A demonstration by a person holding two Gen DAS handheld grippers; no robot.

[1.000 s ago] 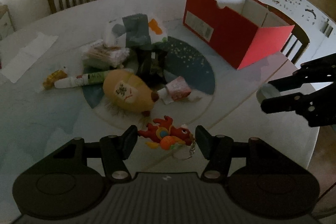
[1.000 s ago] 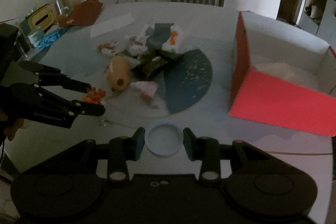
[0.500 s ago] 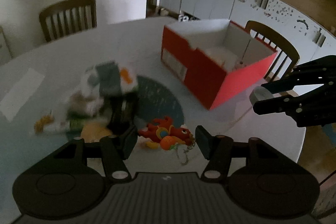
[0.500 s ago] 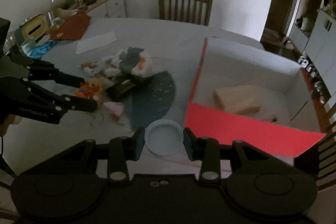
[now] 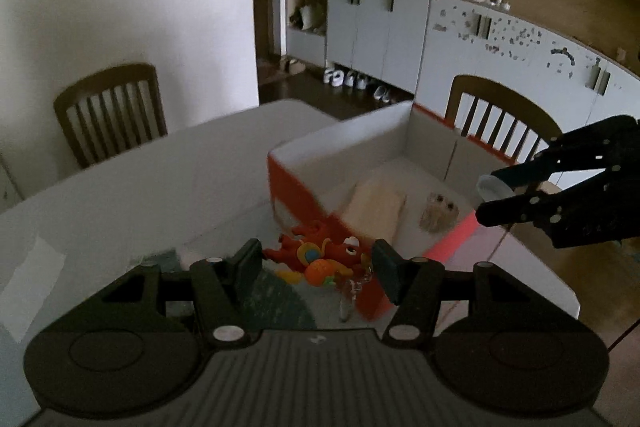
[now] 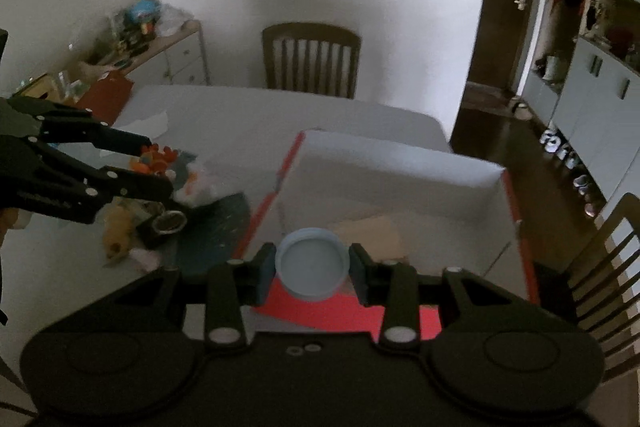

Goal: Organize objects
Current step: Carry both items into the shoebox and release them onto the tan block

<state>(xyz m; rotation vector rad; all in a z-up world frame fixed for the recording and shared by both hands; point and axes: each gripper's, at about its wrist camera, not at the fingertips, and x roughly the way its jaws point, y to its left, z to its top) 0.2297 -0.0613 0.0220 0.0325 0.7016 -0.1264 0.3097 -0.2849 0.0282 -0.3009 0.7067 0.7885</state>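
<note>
In the left wrist view, the left gripper (image 5: 316, 263) is clamped about half open on a red and orange dragon keychain (image 5: 320, 257) whose ring dangles below, held above the near corner of the red box (image 5: 296, 195), which stands on the pale table (image 5: 160, 179) with a tan pad (image 5: 374, 207) lying inside; the right gripper (image 5: 490, 201) pinches a pale lid over the box's right side. In the right wrist view, the right gripper (image 6: 312, 267) is closed narrowly on a round pale-blue lid (image 6: 312, 263) above the box's (image 6: 384, 163) near red wall, while the left gripper (image 6: 158, 165) carries the keychain (image 6: 154, 157) over the clutter beside the box.
</note>
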